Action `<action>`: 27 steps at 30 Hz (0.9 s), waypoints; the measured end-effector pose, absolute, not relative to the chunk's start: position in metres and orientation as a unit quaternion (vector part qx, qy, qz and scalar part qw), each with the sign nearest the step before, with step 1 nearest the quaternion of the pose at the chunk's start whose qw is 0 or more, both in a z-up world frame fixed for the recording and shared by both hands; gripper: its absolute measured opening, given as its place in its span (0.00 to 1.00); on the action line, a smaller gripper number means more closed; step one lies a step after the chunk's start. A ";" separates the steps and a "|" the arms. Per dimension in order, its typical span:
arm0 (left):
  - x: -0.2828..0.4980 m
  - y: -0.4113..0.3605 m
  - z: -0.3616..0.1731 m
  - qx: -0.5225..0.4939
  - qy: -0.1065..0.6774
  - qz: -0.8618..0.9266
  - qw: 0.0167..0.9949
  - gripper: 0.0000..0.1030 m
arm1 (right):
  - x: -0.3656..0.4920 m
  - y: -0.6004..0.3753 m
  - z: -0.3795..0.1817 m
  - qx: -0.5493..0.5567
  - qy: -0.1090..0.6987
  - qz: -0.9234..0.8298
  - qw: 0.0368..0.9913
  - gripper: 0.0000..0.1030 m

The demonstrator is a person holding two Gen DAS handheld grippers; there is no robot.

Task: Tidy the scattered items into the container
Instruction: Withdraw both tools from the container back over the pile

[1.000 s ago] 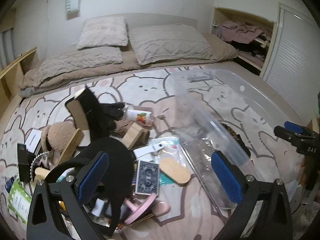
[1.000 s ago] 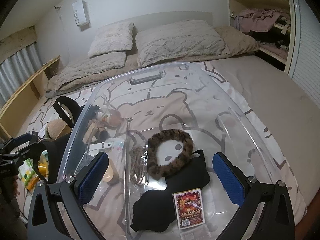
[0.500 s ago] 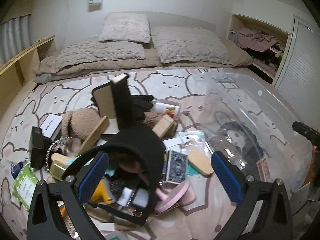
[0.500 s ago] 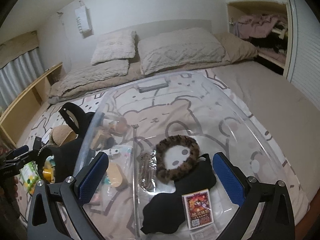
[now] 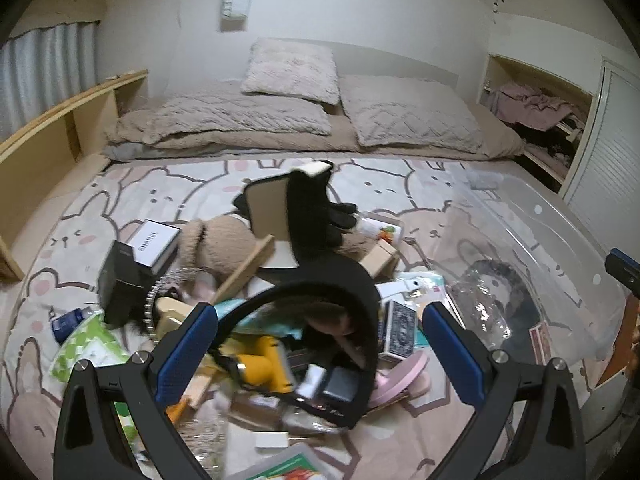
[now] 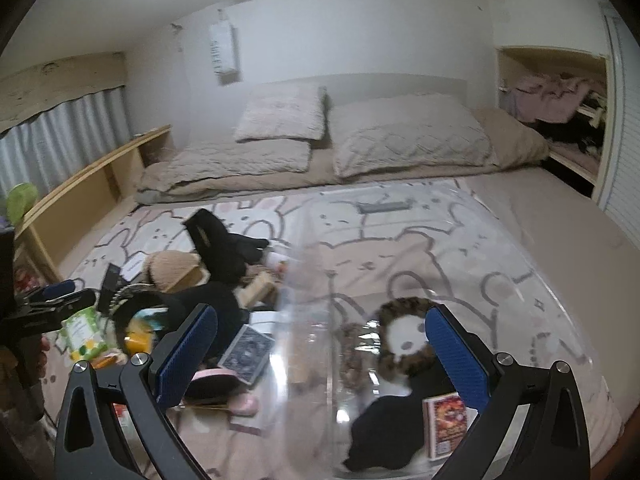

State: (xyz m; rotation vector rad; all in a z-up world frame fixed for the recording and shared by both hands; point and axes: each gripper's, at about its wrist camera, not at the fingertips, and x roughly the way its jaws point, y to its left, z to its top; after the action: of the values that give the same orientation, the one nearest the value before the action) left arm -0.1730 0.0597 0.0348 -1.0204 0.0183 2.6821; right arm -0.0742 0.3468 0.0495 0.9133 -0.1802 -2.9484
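The bed point(image 5: 132, 204) carries everything. The clear container point(image 6: 500, 276) sits toward its right edge, already holding a leopard scrunchie point(image 6: 404, 332) and a card box point(image 6: 446, 424). Since a second ago both views have swung left — the scattered pile point(image 5: 280, 320) now fills the left view's centre, so another pick looks next. The left hand-held gripper point(image 5: 320, 344) hangs spread over a black headband point(image 5: 340, 280); the right hand-held gripper point(image 6: 320, 348) — spread, empty — straddles the container's left wall.

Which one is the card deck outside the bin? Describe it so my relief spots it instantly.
Start at the clear container on the bear-print blanket. Just outside its left wall lies the blue-backed card deck, flat, above a pink slipper. Only it has the dark blue patterned back.
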 end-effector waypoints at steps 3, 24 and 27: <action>-0.166 0.046 0.039 -0.346 0.005 0.930 0.127 1.00 | -0.070 0.330 0.055 0.288 -0.051 -0.956 0.039 1.00; -0.117 -0.039 0.064 -0.301 -0.009 0.950 0.079 1.00 | -0.054 0.259 0.057 0.260 -0.022 -0.962 0.083 1.00; -0.114 -0.050 0.063 -0.299 -0.011 0.952 0.070 1.00 | -0.053 0.255 0.054 0.257 -0.017 -0.962 0.085 1.00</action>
State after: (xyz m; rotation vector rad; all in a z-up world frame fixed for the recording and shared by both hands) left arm -0.1142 -0.0503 0.0627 -0.9007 -0.0344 2.8631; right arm -0.0529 0.2547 0.0536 0.7667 -0.0499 -2.8697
